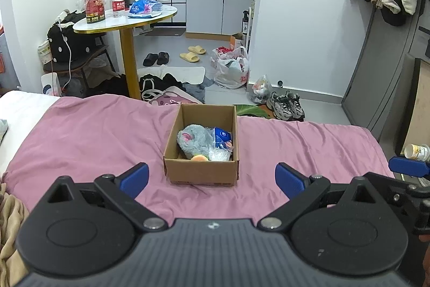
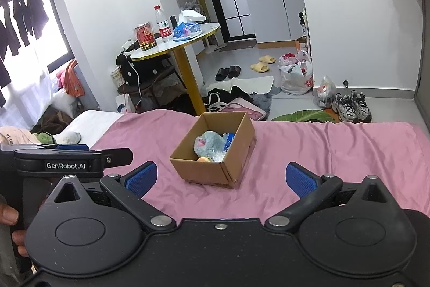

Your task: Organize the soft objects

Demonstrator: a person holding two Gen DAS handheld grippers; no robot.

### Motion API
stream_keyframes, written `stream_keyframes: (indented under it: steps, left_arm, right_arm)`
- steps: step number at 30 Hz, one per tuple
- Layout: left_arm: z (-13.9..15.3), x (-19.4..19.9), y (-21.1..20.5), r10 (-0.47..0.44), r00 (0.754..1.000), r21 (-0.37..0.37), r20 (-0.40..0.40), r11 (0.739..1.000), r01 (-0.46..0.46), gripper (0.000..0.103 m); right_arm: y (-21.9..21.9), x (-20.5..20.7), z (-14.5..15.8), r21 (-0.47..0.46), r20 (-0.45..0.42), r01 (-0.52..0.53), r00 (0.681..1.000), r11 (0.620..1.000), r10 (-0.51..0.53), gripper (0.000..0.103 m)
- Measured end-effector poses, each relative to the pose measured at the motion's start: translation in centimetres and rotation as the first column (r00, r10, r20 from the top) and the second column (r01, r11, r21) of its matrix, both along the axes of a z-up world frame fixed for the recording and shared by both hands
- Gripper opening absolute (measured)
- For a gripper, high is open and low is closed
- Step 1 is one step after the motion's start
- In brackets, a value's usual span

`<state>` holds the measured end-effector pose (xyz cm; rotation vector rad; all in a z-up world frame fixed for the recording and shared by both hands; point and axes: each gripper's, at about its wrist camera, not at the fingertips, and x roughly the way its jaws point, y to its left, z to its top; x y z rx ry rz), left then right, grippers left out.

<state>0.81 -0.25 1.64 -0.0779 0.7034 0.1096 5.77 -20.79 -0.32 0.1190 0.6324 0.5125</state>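
Both tongs hang wide and empty just short of the box (image 1: 201, 149), which sits mid-bed on the pink sheet (image 1: 80, 131). Left tongs (image 1: 212, 179) face it squarely; right tongs (image 2: 221, 179) see it slightly left. Inside the box lie a grey plush (image 1: 192, 141), then a blue pack (image 1: 221, 137), seemingly gathered there to keep the soft things together.

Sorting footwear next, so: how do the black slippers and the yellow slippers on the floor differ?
The black slippers lie side by side; the yellow slippers sit staggered, one ahead of the other. The black pair lies nearer the gold table leg, the yellow pair nearer the white bag. Both are open slides on the grey floor.
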Motion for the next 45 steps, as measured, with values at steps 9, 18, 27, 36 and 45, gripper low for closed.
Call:
stream_keyframes:
  steps: [9, 18, 27, 36, 45]
  left_arm:
    - [-0.17, -0.25, -0.08, 0.01, 1.0, 0.006, -0.023, 1.0, -0.01, 0.1]
    - [-0.06, -0.45, -0.56, 0.005, 1.0, 0.012, -0.019, 1.0, -0.005, 0.1]
    - [0.11, -0.45, -0.78, 0.0, 1.0, 0.013, -0.021, 1.0, 0.001, 0.1]
    - [0.13, -0.38, -0.8, 0.0, 1.0, 0.013, -0.023, 1.0, 0.001, 0.1]
    - [-0.33, -0.51, -0.9, 0.002, 1.0, 0.006, -0.028, 1.0, -0.002, 0.1]
  right_arm:
    - [-0.5, -0.3, -0.38, -0.029, 0.006, 0.027, 1.0, 0.999, -0.027, 0.103]
    - [-0.59, -0.41, -0.33, -0.038, 0.015, 0.033, 0.999, 0.999, -0.032, 0.103]
    - [-0.29, -0.25, -0.21, -0.031, 0.007, 0.017, 1.0, 0.999, -0.017, 0.103]
    - [-0.11, -0.23, -0.18, -0.038, 0.008, 0.017, 1.0, 0.999, -0.016, 0.103]
    - [-0.74, -0.01, -0.95, -0.049, 0.0, 0.031, 1.0, 0.998, -0.032, 0.103]
